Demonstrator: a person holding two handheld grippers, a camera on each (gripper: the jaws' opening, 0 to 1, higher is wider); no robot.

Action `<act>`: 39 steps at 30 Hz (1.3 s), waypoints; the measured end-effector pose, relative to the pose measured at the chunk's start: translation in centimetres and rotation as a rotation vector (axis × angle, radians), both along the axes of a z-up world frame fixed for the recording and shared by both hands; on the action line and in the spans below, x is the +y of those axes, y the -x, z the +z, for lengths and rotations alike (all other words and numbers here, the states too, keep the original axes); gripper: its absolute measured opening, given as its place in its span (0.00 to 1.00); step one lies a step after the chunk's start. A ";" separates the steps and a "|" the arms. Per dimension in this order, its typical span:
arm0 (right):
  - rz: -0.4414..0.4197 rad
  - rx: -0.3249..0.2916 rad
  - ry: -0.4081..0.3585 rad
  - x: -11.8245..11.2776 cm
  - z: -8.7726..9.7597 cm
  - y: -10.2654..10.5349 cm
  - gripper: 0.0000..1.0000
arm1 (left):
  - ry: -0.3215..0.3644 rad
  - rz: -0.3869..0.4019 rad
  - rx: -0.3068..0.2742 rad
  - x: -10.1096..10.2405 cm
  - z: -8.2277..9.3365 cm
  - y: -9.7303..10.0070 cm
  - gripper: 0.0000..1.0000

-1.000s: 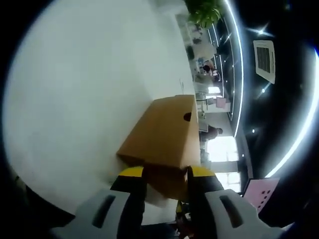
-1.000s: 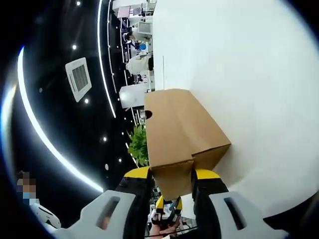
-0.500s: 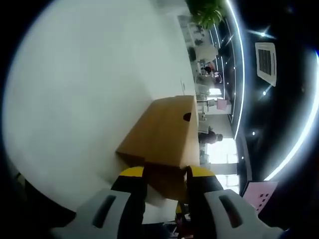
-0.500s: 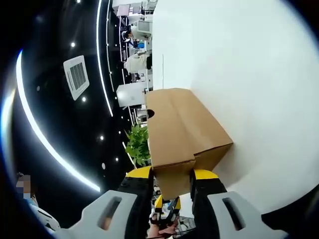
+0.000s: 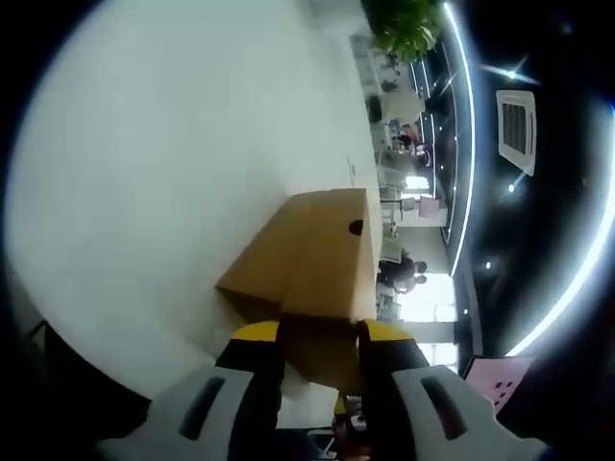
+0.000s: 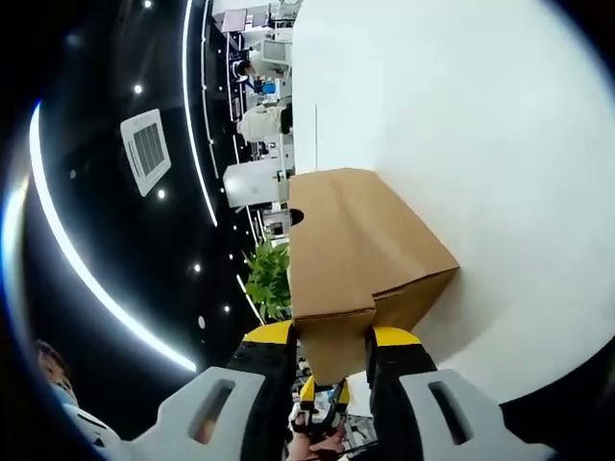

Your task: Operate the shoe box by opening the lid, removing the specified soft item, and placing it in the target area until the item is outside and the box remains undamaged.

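Note:
The brown cardboard shoe box (image 5: 312, 269) rests on the white table (image 5: 163, 163), its lid down and a small round hole (image 5: 356, 228) in its far end. In the left gripper view my left gripper (image 5: 320, 338) is shut on the box's near end flap. The right gripper view shows the same box (image 6: 356, 250) from its other end, with my right gripper (image 6: 332, 341) shut on the near flap there. Beyond that flap, low between my jaws, shows the yellow and black of the other gripper (image 6: 322, 396). What is inside the box is hidden.
The white table (image 6: 471, 115) spreads wide around the box. Past its far edge lie an office space with a potted plant (image 5: 404, 24), desks and people (image 5: 404, 274). A dark ceiling with a vent (image 6: 149, 146) and strip lights takes up one side.
Both views have shifted slightly with my hands. The box sits a little differently in the picture, and both grips on its end flaps are unchanged.

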State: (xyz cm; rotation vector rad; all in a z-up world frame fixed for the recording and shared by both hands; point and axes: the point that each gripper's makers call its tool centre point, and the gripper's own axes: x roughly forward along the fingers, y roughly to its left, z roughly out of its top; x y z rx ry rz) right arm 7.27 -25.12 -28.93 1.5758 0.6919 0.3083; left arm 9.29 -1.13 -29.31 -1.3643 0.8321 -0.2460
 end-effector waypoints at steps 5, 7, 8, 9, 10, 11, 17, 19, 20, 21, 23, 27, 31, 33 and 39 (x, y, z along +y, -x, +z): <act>-0.003 0.002 0.001 -0.2 0.2 0.0 0.27 | -0.006 -0.001 -0.003 0.1 0.5 0.1 0.30; 0.002 -0.003 0.001 -0.1 0.4 0.0 0.27 | 0.008 0.005 -0.010 0.0 0.8 0.1 0.30; 0.005 -0.005 0.000 -0.1 0.5 0.0 0.27 | 0.012 0.008 -0.013 0.0 0.9 0.2 0.30; 0.005 -0.007 -0.001 -0.1 0.6 0.1 0.27 | 0.015 0.011 -0.015 0.0 1.0 0.2 0.30; 0.005 -0.008 -0.001 0.0 0.7 0.1 0.27 | 0.017 0.014 -0.014 0.0 1.1 0.2 0.30; 0.003 -0.013 -0.001 0.1 1.0 0.1 0.27 | 0.016 0.018 -0.015 0.0 1.1 0.1 0.30; 0.002 -0.027 -0.001 0.1 1.5 0.2 0.27 | 0.014 0.017 -0.017 0.0 1.6 0.2 0.30; 0.002 -0.035 0.006 0.3 1.8 0.3 0.27 | 0.015 0.019 -0.015 0.0 1.6 0.2 0.30; -0.001 -0.042 0.004 0.4 2.0 0.3 0.27 | 0.016 0.019 -0.015 0.0 1.6 0.2 0.30; -0.006 -0.048 0.001 0.4 2.1 0.4 0.27 | 0.017 0.020 -0.013 -0.1 1.6 0.2 0.30; -0.018 -0.064 -0.004 0.3 2.1 0.4 0.27 | 0.017 0.018 -0.014 -0.1 1.8 0.2 0.30; -0.034 -0.069 -0.015 0.2 2.2 0.4 0.26 | 0.024 0.015 -0.012 -0.1 1.9 0.2 0.30; -0.031 -0.075 -0.021 0.1 2.4 0.3 0.26 | 0.027 0.021 -0.011 0.0 2.3 0.1 0.29; -0.019 -0.083 -0.026 0.2 2.7 0.3 0.26 | 0.018 0.028 -0.027 0.1 2.6 0.1 0.29; 0.030 -0.200 0.044 0.7 5.3 0.2 0.14 | 0.045 0.086 -0.111 0.3 5.4 -0.5 0.28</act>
